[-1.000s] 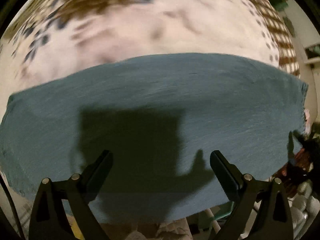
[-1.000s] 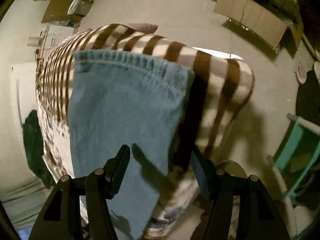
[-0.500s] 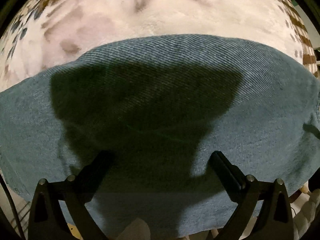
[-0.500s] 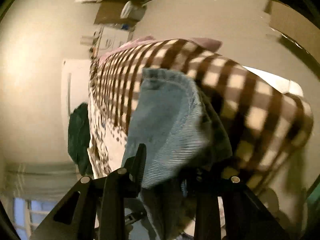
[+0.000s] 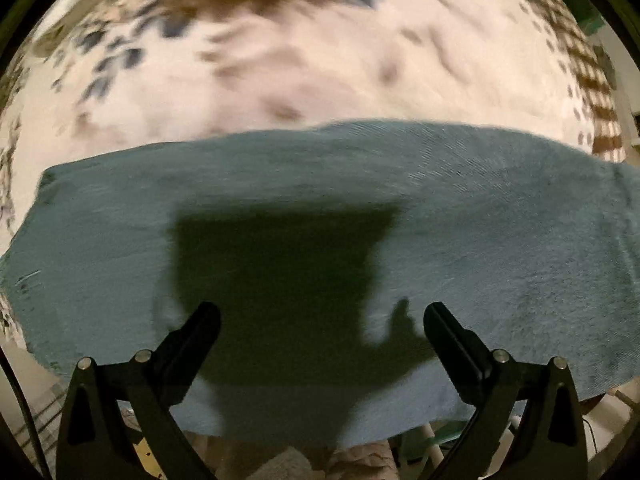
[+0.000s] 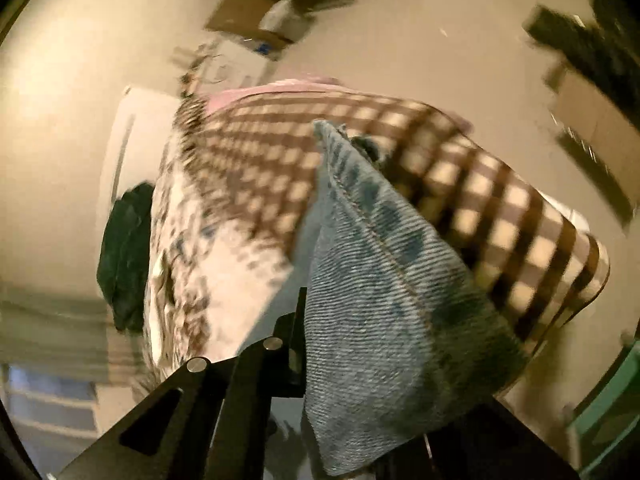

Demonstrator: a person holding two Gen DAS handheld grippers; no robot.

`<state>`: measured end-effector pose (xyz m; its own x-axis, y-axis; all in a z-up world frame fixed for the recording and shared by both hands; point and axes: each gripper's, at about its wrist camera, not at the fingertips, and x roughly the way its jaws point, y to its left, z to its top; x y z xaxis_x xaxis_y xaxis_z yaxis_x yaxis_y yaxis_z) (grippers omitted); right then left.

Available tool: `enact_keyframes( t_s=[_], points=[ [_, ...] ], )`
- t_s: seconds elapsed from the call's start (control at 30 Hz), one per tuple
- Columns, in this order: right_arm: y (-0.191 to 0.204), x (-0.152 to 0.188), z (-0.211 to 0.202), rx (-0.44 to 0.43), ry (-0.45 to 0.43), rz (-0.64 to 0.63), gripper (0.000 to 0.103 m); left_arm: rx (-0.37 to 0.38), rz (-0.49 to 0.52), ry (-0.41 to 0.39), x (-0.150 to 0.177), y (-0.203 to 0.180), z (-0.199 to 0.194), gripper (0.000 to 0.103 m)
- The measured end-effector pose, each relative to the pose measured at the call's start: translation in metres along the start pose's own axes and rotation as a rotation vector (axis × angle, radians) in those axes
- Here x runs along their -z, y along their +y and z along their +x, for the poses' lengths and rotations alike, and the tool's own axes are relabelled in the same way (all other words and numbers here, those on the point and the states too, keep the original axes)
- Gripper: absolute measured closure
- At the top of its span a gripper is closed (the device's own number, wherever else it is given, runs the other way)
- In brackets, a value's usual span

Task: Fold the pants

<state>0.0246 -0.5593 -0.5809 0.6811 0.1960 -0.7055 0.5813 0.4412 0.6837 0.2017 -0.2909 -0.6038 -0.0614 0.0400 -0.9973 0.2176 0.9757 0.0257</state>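
Looking along the left gripper (image 5: 322, 326): jaws spread wide, nothing between them. Hovers over the pants (image 5: 320, 216), blue denim laid flat in a broad band across the patterned bedcover (image 5: 280, 80). Casts a blocky shadow on the cloth. Cannot tell from this blurred view whether the fingers touch the fabric.

Turning to the right wrist view: right gripper (image 6: 344, 360) clamped on a bunched end of the pants (image 6: 380, 280), stitched seam running up the raised fold. Checked blanket (image 6: 500, 200) and bedcover (image 6: 224, 272) lie beneath; dark green garment (image 6: 124, 256) hangs at the bed's edge. Right finger hidden by denim.

Risks, as judged: thick bunch may slip from the pinch mid-carry; unpinned flat section may drag and skew the fold, left jaws holding nothing down; heavy motion blur suggests a fast swing, likely to misalign edges.
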Motion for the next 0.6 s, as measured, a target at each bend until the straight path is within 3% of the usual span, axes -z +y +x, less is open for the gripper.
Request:
enact_keyframes(
  t_s=[0.2, 0.27, 0.43, 0.6],
  points=[
    [0.102, 0.041, -0.018, 0.017, 0.038, -0.249, 0.096, 0.033, -0.062, -0.051, 0.007, 0.044, -0.024, 0.000],
    [0.132, 0.062, -0.013, 0.020, 0.069, -0.307, 0.096, 0.048, -0.117, -0.056, 0.015, 0.076, -0.031, 0.000],
    [0.210, 0.144, 0.028, 0.016, 0.190, -0.503, 0.096, 0.021, -0.254, -0.076, 0.043, 0.161, -0.039, 0.000],
    [0.251, 0.263, 0.105, 0.032, 0.373, -0.700, 0.096, -0.038, -0.409, -0.071, 0.073, 0.251, -0.026, 0.000]
  ],
)
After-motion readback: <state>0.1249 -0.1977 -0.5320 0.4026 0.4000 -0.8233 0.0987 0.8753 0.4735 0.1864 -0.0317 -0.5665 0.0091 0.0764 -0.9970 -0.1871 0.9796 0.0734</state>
